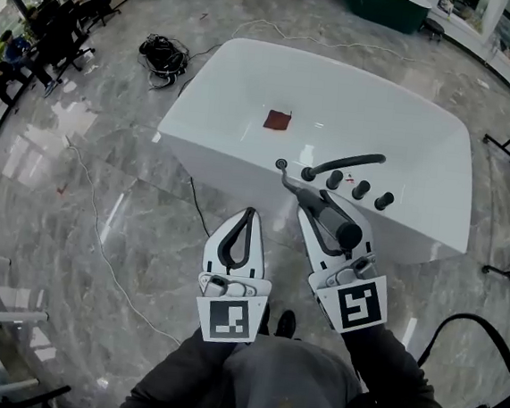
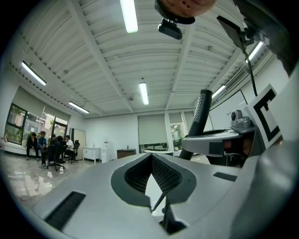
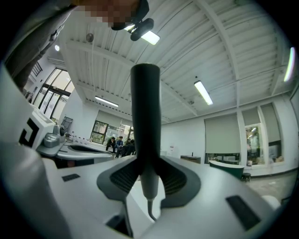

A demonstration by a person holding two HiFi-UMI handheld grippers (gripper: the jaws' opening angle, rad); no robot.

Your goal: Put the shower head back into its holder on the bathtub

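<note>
My right gripper [image 1: 317,206] is clamped on the black shower head [image 1: 342,229] by the bathtub's [image 1: 427,233] near rim. My left gripper [image 1: 250,214] is closed on nothing.

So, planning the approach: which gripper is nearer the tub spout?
Right. Right gripper, clamping the shower head, sits just short of the spout; left gripper is farther, lower-left.
</note>
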